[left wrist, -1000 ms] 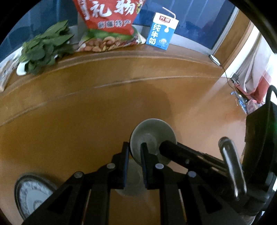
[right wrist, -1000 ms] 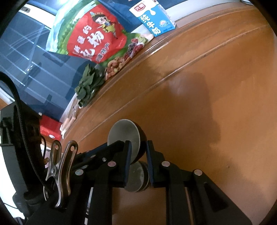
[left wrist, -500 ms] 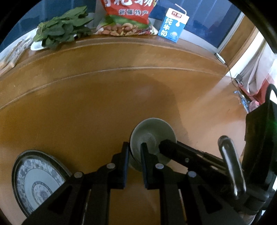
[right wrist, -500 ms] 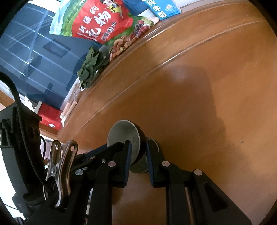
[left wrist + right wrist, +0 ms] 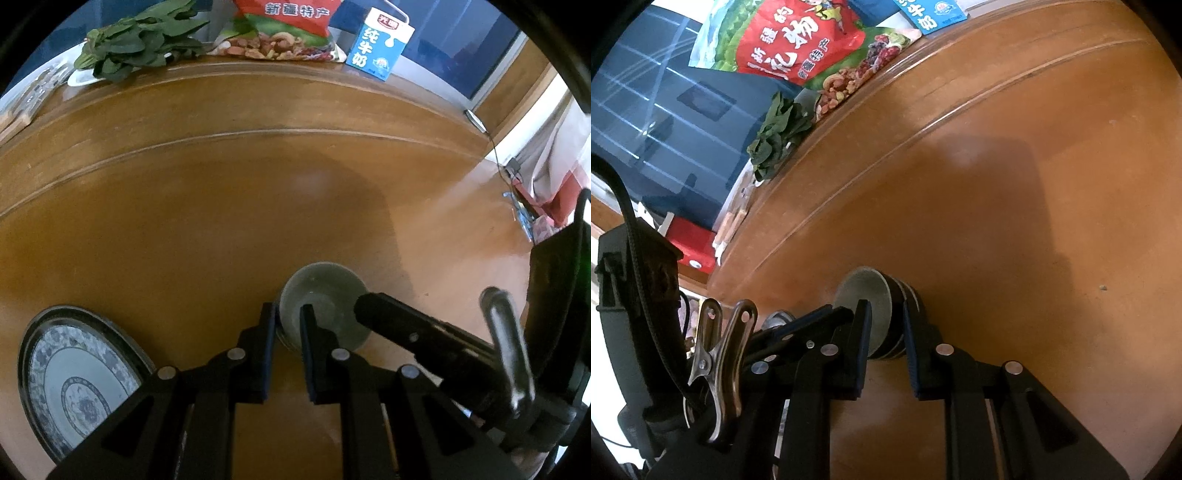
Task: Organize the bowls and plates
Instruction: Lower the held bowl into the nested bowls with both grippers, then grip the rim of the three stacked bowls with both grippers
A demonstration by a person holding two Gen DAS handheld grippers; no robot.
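Observation:
A small grey-green bowl (image 5: 325,295) sits low over the wooden table, and both grippers hold it. My left gripper (image 5: 288,314) is shut on its near-left rim. My right gripper (image 5: 886,310) is shut on the opposite rim, one pad inside and one on the dark banded outer wall of the bowl (image 5: 864,295). A second rim shows just under it, so it looks nested in another bowl, mostly hidden. The right gripper's fingers (image 5: 373,306) reach in from the right in the left wrist view. A blue-and-white patterned plate (image 5: 77,384) lies at the lower left.
At the table's far edge stand a blue milk carton (image 5: 380,44), a red snack bag (image 5: 284,22) and a plate of leafy greens (image 5: 140,44). A groove (image 5: 258,133) curves across the tabletop (image 5: 184,221). A cable and clutter (image 5: 524,206) lie off the right edge.
Both grippers have sunk with the bowl, which now sits on the pale bowl that was below it. More of the patterned plate has come into the left wrist view.

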